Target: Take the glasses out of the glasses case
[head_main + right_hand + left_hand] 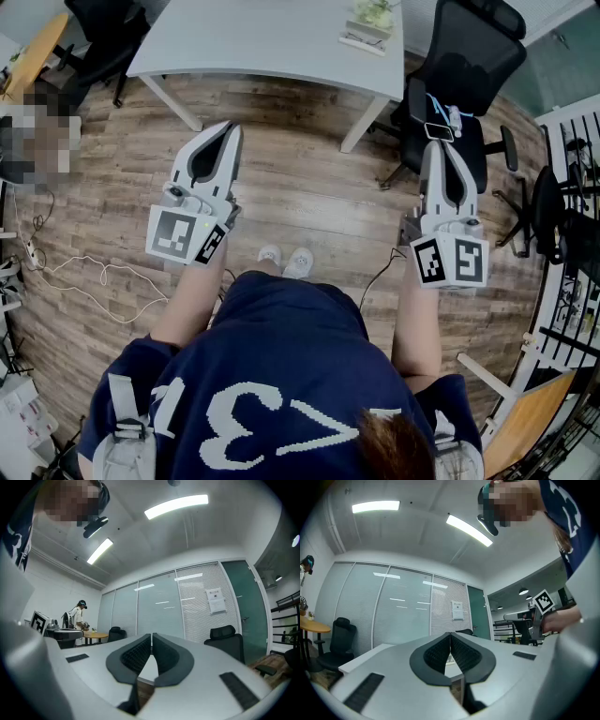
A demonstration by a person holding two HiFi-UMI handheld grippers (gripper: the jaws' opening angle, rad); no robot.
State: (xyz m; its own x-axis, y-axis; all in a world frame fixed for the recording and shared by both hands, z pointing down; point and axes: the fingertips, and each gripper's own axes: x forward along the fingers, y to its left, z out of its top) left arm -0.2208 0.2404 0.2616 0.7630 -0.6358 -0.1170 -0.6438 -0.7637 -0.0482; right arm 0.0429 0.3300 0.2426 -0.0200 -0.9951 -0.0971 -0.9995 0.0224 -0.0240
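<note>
No glasses case or glasses can be made out in any view. In the head view the person stands on a wooden floor and holds both grippers out at waist height. My left gripper [226, 131] points forward, its jaws closed tip to tip with nothing between them [450, 634]. My right gripper [440, 148] is held the same way, jaws together and empty [151, 635]. Both gripper views look up and across an office at glass walls and ceiling lights. A small flat item with something pale green on it [368, 23] lies on the white table [262, 37] ahead.
A black office chair [464, 66] with small things on its seat [439, 127] stands just beyond the right gripper. Another black chair [103, 37] is at the far left. White cables [89, 281] trail on the floor at left. A white rack [567, 281] stands at right.
</note>
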